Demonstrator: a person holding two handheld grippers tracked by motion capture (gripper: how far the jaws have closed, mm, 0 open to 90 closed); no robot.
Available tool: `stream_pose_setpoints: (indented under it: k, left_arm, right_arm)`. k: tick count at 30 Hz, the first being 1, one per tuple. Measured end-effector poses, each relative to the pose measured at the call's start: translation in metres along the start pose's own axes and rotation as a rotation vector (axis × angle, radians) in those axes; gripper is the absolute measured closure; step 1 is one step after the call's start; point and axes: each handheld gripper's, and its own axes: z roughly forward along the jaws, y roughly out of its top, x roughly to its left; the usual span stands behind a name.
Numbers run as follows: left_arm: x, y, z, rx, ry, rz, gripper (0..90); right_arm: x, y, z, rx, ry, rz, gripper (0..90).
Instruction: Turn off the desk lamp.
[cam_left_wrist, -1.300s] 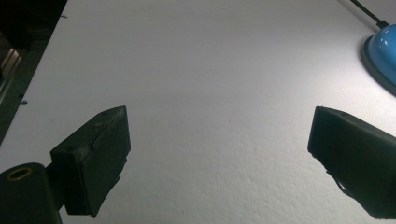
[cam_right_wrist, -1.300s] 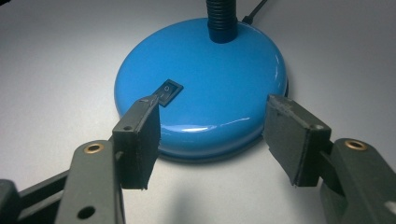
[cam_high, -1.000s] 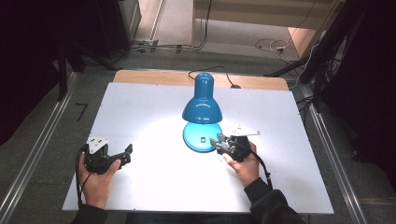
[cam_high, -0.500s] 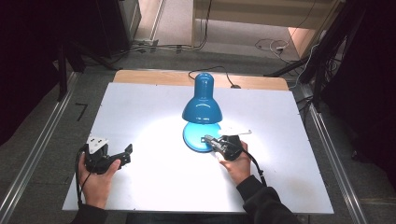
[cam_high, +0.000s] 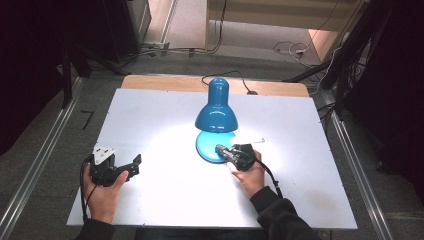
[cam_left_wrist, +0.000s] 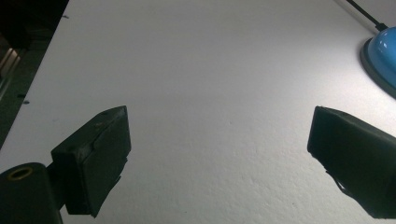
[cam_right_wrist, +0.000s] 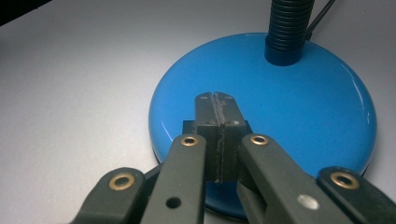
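We see the blue lamp (cam_high: 216, 117) standing lit at the middle of the white table (cam_high: 310, 165). The right gripper (cam_right_wrist: 216, 100), jaws pressed together with nothing between them, reaches leftward with its tips over the lamp's base (cam_right_wrist: 299, 112). The left gripper (cam_left_wrist: 219, 154) rests near-left, jaws wide apart, the hand (cam_high: 102, 192) cradling it from below.

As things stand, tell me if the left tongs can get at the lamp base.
Probably yes. The left tongs are open and point toward the blue lamp base, with bare white table between them. The right tongs, closed, already sit over the base's near side, so the left side looks freer.
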Motion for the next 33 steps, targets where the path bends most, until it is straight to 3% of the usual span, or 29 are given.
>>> stream_pose_setpoints:
  k: [33]
  left_arm:
    - [-0.0014, 0.0000, 0.0003, 0.001, -0.006, 0.001, 6.7]
  right_arm:
    - [-0.0023, 0.0004, 0.0048, -0.010, 0.002, -0.018, 88.2]
